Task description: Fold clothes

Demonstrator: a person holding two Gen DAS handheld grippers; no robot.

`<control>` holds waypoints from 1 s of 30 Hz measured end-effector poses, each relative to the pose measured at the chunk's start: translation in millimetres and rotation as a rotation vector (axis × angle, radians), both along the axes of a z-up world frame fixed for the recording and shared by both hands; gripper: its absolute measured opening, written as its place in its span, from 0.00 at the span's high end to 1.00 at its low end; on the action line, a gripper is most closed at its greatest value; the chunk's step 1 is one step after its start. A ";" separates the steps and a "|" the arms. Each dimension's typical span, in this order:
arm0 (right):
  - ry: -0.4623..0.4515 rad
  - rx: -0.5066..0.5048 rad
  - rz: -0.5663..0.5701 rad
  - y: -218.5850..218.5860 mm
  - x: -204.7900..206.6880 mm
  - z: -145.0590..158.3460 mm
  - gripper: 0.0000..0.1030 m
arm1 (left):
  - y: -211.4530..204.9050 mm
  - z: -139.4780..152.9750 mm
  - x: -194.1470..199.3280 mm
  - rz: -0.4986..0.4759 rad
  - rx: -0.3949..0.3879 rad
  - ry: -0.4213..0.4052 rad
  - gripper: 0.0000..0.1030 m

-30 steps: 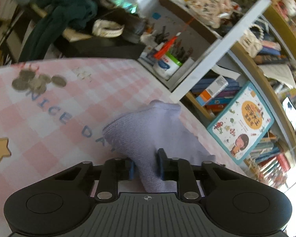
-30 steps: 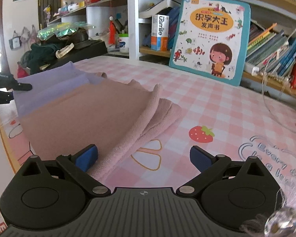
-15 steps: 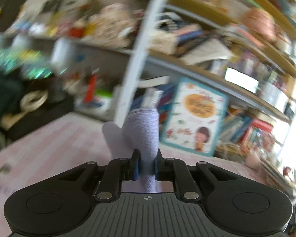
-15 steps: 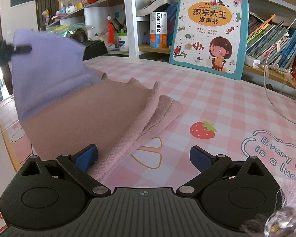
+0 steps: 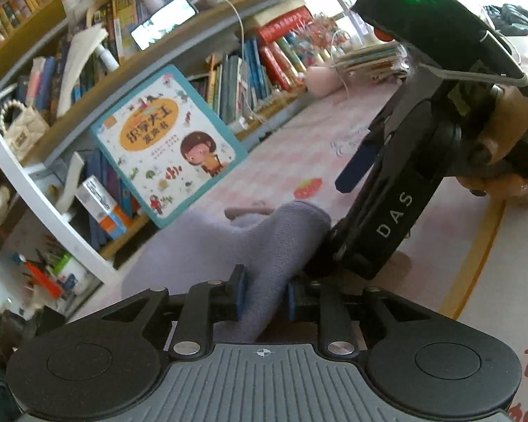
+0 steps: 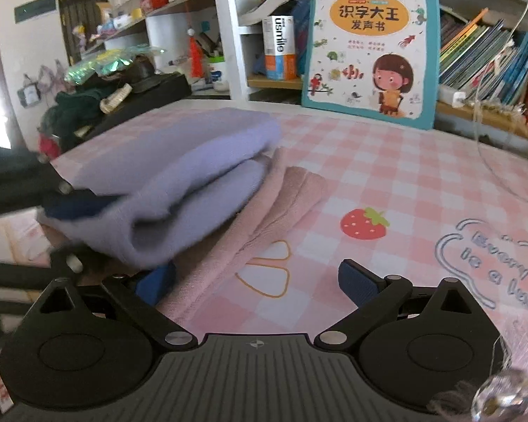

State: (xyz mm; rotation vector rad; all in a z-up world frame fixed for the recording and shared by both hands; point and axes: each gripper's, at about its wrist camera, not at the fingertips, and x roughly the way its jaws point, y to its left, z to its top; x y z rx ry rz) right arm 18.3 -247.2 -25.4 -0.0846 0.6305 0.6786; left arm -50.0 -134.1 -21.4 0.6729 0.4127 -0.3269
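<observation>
A lilac knitted garment (image 6: 179,179) lies doubled over on top of a folded pink garment (image 6: 264,218) on the pink checked tablecloth (image 6: 387,161). My left gripper (image 5: 263,297) is shut on the lilac garment (image 5: 274,246) at its folded edge; it shows at the left of the right wrist view (image 6: 70,204). My right gripper (image 6: 257,281) is open and empty, low over the front edge of the pink garment, its left finger under the lilac fold. It stands just right of the lilac garment in the left wrist view (image 5: 397,211).
A children's picture book (image 6: 369,52) leans against the bookshelf (image 6: 482,59) behind the table. A dark pile of clutter (image 6: 116,91) sits at the far left. A strawberry print (image 6: 364,223) marks the cloth right of the clothes.
My left gripper carried the lilac garment's edge up and over toward the right gripper, doubling the lilac part onto the pink garment. The right gripper has stayed open in place.
</observation>
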 end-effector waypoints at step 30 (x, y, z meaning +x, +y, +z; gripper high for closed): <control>0.193 0.236 -0.155 -52.7 -10.3 8.3 0.03 | 52.3 16.5 -55.4 -0.157 -0.198 0.084 0.21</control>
